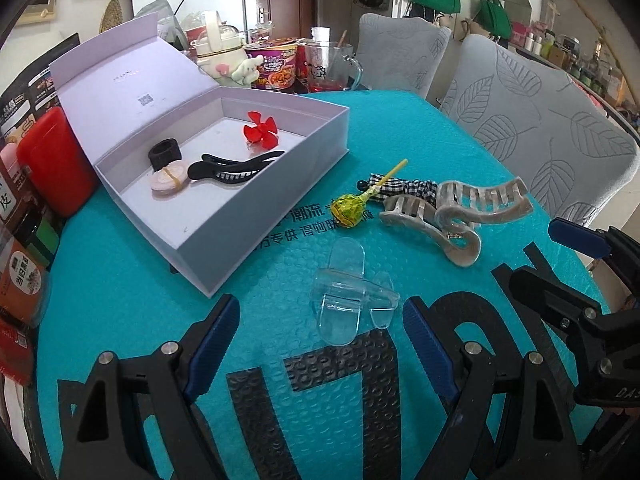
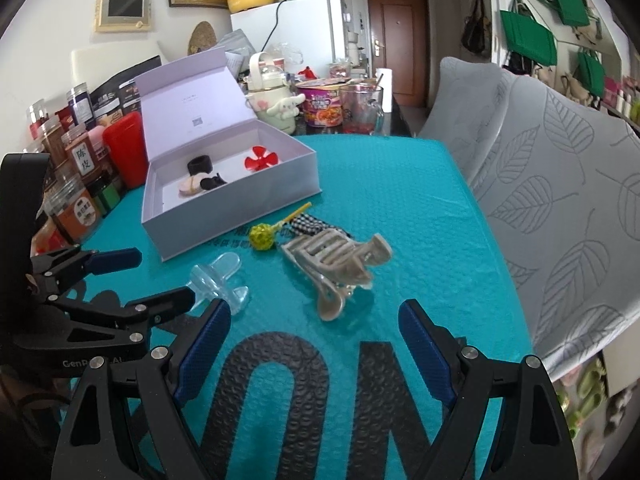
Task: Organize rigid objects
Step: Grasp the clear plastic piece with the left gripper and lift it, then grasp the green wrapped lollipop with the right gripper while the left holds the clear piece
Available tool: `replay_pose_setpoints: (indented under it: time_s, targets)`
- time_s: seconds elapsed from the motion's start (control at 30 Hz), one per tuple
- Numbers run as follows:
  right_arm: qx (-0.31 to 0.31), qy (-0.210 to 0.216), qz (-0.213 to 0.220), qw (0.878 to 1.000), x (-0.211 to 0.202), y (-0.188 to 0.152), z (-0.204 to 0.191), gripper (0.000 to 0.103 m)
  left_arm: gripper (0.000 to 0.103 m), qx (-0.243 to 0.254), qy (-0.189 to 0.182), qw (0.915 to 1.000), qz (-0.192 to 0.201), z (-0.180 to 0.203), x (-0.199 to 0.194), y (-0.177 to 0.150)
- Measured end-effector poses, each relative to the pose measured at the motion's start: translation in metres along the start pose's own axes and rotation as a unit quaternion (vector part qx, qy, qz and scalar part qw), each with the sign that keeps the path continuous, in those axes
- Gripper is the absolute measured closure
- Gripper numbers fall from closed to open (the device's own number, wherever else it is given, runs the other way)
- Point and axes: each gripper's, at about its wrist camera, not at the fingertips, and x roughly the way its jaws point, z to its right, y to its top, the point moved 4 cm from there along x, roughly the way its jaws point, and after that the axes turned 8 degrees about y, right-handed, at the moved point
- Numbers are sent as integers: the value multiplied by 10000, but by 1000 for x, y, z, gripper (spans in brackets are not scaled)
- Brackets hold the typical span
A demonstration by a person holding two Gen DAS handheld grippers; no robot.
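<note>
An open lilac box (image 1: 264, 216) (image 2: 224, 224) lies on the teal mat and holds a red flower (image 1: 260, 129), a black ring (image 1: 165, 152), a round pink compact (image 1: 170, 180) and a black hair clip (image 1: 236, 168). On the mat lie a clear plastic clip (image 1: 352, 296) (image 2: 218, 280), a beige claw clip (image 1: 452, 212) (image 2: 336, 264), a yellow lollipop (image 1: 350, 210) (image 2: 262, 236) and a checkered bow (image 1: 404, 186) (image 2: 312, 226). My left gripper (image 1: 320, 356) is open and empty, just short of the clear clip. My right gripper (image 2: 316, 344) is open and empty, near the beige claw clip.
A red container (image 1: 52, 160), spice jars (image 2: 68, 184) and packets line the left edge. A kettle with plush toy (image 1: 224, 56), noodle cup (image 1: 276, 66) and glass mug (image 1: 332, 68) stand behind the box. Grey leaf-patterned chairs (image 1: 552, 128) stand at the right.
</note>
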Motion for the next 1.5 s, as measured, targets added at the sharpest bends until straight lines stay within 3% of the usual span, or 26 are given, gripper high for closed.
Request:
replay_pose_setpoints:
  time_s: [0.47, 0.6, 0.67, 1.2, 1.5]
  targets:
    - [182, -41, -93, 9998, 3, -10, 25, 16, 19, 341, -135, 9993, -93, 26, 33, -6]
    - [167, -44, -65, 9998, 1, -9, 23, 16, 42, 282, -352, 9990, -17, 25, 34, -7]
    - [157, -43, -55, 9999, 0, -8, 22, 16, 42, 259, -433, 9987, -27, 22, 34, -6]
    - [-100, 405, -2, 9991, -1, -1, -26, 17, 42, -374, -197, 9986, 314, -39, -9, -11]
    - [-317, 529, -14, 9981, 32, 21, -50, 29, 42, -828, 97, 9953, 497, -81, -22, -6]
